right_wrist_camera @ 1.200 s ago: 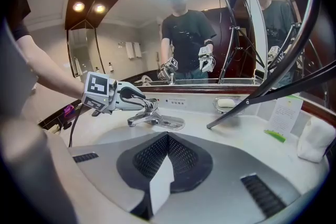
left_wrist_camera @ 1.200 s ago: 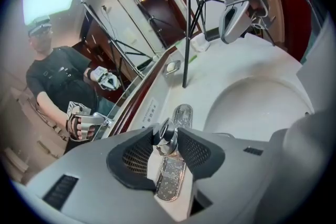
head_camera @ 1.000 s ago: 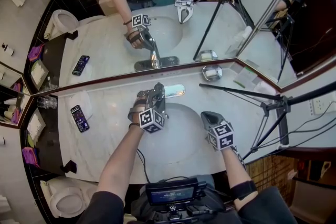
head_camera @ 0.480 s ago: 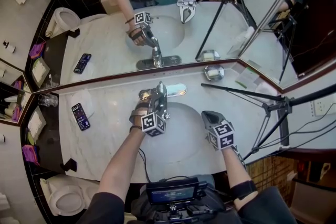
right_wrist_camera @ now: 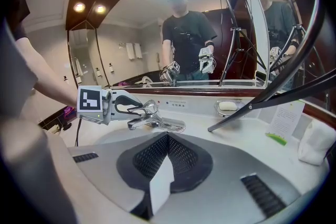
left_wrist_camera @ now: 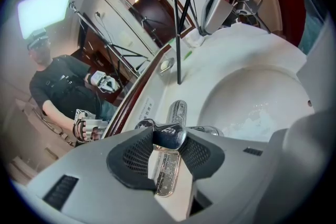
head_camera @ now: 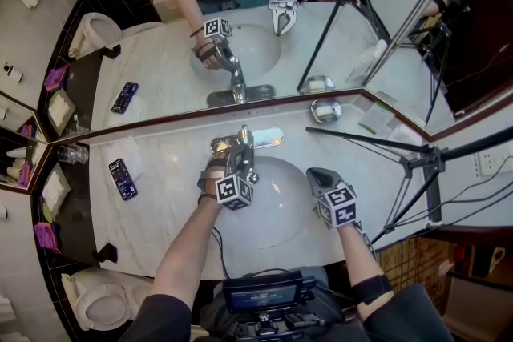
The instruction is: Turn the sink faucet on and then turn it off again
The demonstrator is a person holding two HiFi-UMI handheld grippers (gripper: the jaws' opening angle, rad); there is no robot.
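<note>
The chrome faucet [head_camera: 244,146] stands behind the white sink basin [head_camera: 276,212]. My left gripper [head_camera: 238,156] reaches over the basin from the left. It is shut on the faucet's lever handle [left_wrist_camera: 169,137], whose rounded end sits pinched between the black pads [left_wrist_camera: 135,157]. In the right gripper view, that left gripper [right_wrist_camera: 148,108] wraps the handle above the spout [right_wrist_camera: 164,124]. A pale foamy patch of water [left_wrist_camera: 247,124] shows in the basin. My right gripper [head_camera: 313,175] hovers over the basin's right rim, shut with nothing between its pads [right_wrist_camera: 169,155].
A phone [head_camera: 120,177] and a glass [head_camera: 70,154] sit on the marble counter at the left. A soap dish [head_camera: 324,110] rests by the mirror, and a tripod [head_camera: 409,164] stands at the right. A card and a folded white towel [right_wrist_camera: 316,145] lie at the far right. A toilet [head_camera: 100,304] is at the lower left.
Hardly anything differs. The left gripper's marker cube sits slightly nearer to me, still holding the lever. The right gripper has not moved.
</note>
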